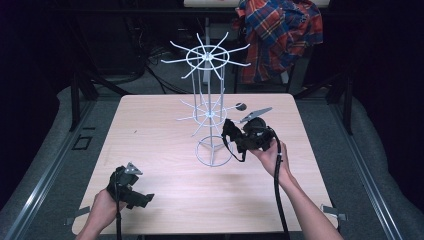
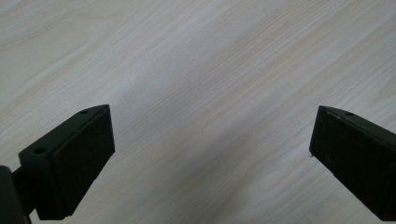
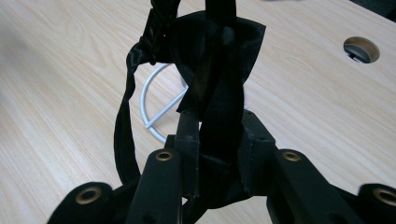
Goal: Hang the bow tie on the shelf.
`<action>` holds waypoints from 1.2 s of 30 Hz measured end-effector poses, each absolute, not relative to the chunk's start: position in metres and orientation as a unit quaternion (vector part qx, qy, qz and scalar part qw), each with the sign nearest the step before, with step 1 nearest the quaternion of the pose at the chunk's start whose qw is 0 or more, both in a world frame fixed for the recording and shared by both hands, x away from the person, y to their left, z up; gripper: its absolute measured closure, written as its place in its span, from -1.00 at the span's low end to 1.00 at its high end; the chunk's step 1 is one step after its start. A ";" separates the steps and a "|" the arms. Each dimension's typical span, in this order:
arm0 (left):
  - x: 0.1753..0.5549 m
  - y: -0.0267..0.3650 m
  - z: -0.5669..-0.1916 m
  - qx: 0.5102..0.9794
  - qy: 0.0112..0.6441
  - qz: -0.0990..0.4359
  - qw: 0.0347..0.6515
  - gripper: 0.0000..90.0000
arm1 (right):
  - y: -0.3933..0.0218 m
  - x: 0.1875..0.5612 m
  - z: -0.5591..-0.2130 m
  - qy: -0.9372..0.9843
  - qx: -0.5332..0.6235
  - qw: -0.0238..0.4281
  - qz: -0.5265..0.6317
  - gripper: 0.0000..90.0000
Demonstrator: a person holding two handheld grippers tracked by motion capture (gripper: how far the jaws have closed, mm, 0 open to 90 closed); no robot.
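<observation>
The black cloth hides the rack's base behind the right claw, which is clamped on it, while the left claw is wide open over the table.

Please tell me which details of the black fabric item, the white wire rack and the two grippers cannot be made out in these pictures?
- Black fabric item: its top is cut off by the upper edge of the right gripper view; in the high view it is too small to identify.
- Right gripper: pads hidden by the fabric they clamp.
- White wire rack: in the right gripper view, fabric covers most of its base ring.
- Left gripper: open; body cut off by the lower edge.
</observation>
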State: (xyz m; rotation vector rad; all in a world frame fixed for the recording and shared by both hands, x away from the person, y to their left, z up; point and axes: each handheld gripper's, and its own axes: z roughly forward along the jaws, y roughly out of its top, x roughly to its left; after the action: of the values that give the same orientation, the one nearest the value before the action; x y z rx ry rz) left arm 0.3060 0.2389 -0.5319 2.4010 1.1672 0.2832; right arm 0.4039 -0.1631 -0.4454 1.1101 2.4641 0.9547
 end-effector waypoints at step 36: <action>0.310 0.239 -0.528 0.862 0.431 0.107 0.246 -1.00 | -0.172 0.389 -0.444 0.849 0.390 0.079 0.348 -0.27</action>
State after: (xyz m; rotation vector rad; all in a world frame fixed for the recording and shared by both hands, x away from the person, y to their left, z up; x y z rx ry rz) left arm 0.3096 0.2393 -0.5284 2.3501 1.1750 0.2923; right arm 0.3892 -0.1720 -0.4439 1.1671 2.5405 1.0418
